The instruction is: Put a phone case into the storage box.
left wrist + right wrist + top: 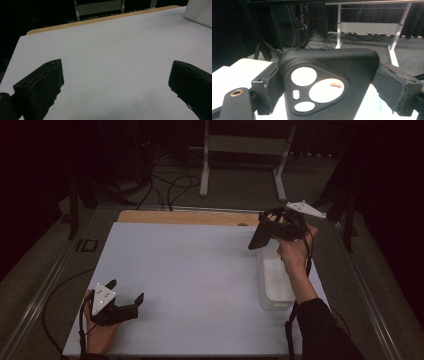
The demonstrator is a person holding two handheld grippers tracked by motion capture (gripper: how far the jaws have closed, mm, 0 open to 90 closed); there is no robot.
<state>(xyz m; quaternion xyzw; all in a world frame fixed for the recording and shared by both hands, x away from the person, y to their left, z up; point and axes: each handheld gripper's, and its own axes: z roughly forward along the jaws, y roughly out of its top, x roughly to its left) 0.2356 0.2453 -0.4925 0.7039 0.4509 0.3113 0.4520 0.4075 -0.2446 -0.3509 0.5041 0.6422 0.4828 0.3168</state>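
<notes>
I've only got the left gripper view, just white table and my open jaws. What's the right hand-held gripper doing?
Observer: The right hand-held gripper is shut on a black phone case.
Operator: Where is it?
Observer: In the high view it's raised above a clear plastic bin at the right side of the table.
Operator: Which way does the case face?
Observer: Its camera cut-outs face the right gripper view's camera.

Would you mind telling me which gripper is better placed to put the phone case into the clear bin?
Right. The right gripper already clamps the phone case just above the clear bin; the left gripper rests open, far across the table.
</notes>
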